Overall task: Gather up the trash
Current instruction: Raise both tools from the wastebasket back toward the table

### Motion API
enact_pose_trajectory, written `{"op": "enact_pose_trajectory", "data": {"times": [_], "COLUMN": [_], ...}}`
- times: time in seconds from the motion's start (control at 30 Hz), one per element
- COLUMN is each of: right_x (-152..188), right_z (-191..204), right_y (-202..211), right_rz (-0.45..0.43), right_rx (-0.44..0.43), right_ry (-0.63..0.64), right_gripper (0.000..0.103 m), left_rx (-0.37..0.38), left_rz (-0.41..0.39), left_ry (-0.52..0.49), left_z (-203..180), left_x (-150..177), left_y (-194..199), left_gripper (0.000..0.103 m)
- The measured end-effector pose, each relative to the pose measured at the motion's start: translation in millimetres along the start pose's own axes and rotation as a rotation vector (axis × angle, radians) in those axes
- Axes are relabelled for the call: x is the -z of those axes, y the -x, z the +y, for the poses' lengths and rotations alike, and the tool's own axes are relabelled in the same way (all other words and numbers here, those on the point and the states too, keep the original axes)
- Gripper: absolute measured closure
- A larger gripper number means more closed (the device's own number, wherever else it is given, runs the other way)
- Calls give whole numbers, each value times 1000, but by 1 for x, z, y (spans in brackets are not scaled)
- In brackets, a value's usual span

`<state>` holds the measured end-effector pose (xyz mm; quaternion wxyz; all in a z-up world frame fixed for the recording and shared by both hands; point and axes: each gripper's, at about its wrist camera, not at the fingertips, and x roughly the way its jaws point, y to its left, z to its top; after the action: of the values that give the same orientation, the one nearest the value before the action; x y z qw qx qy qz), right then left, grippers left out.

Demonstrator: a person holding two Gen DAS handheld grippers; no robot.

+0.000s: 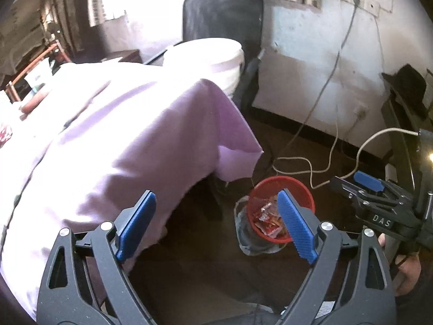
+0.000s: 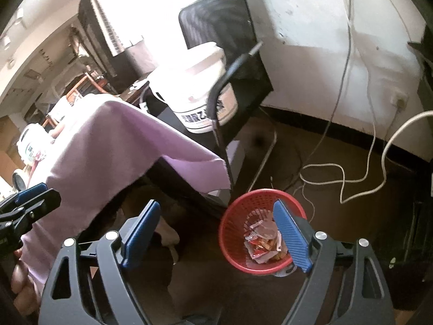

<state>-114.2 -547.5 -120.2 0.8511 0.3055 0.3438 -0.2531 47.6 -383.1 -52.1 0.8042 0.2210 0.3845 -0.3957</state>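
A red mesh waste basket [image 1: 281, 189] [image 2: 238, 216] stands on the dark floor beside the table corner. Crumpled red and white snack wrappers [image 1: 268, 220] [image 2: 261, 239] lie inside it. My left gripper [image 1: 216, 224] hangs above the floor with its blue pads wide apart and nothing between them, the basket just behind its right finger. My right gripper [image 2: 216, 233] is also open and empty, high over the basket. The right gripper [image 1: 373, 192] shows at the right edge of the left wrist view; the left gripper [image 2: 24, 203] shows at the left edge of the right wrist view.
A table draped in a lilac cloth [image 1: 121, 140] [image 2: 113, 140] fills the left. A black office chair [image 1: 224, 19] [image 2: 224, 27] holds a white bucket [image 1: 216, 59] [image 2: 200, 89]. White cables [image 1: 311, 168] [image 2: 346, 181] trail over the floor by the wall. A grey plastic bag [image 1: 243, 233] lies under the basket.
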Motion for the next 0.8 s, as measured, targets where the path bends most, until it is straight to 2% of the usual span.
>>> {"op": "enact_pose_trajectory", "data": {"times": [0.43, 0.6, 0.8], "right_x": [-2, 0, 2], "right_z": [80, 113, 164], "right_y": [37, 46, 51], "right_rz": [-57, -60, -59], "right_rx": [-70, -107, -166], "right_ry": [171, 239, 323], "right_gripper": [15, 15, 9], "left_rx": [-84, -169, -294], "left_rz": [-89, -132, -122], "left_ry": [165, 260, 402], "left_z": [81, 136, 225], "left_x": [25, 40, 58], "left_y": [60, 92, 128], "left_gripper": [14, 11, 10]}}
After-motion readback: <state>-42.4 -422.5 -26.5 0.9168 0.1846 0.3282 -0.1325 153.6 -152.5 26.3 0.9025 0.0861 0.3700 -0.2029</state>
